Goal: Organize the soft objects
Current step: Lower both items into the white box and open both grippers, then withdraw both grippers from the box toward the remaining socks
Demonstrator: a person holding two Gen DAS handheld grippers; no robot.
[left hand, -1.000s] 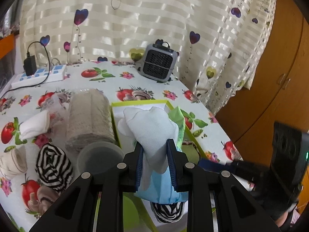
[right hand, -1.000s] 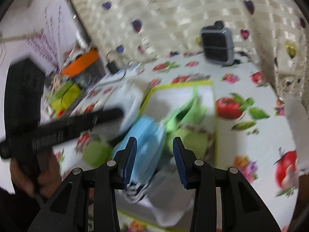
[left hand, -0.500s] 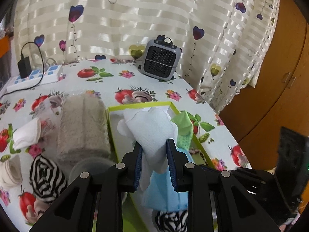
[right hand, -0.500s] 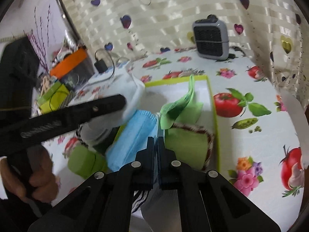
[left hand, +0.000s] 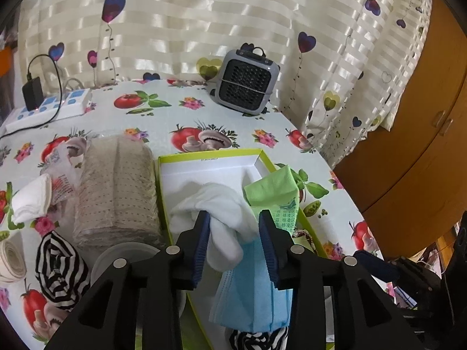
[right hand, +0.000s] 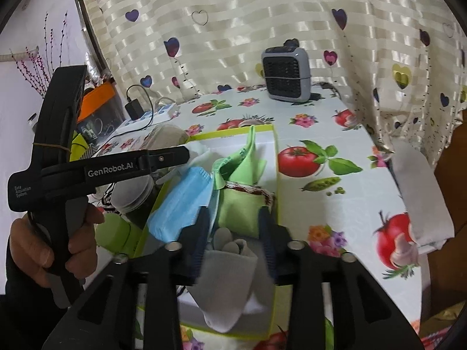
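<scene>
Lime-green cardboard forms the shallow box [left hand: 267,159] on the fruit-print tablecloth [left hand: 189,116], and it is already loaded with a white sock [left hand: 216,204], a green cloth [left hand: 277,192], a blue face mask [left hand: 251,291] and a grey sock [right hand: 230,271], so the sorting is judged well advanced. Left outside it beside the box are a beige roll [left hand: 116,186], a striped bundle [left hand: 58,265], a small white roll [left hand: 32,198] and a cream roll [left hand: 11,256]. The left gripper [left hand: 235,245] has just been opened, its pads seen apart from the white sock lying between them, while the right gripper [right hand: 233,239] is spread wide over the box contents with nothing gripped.
</scene>
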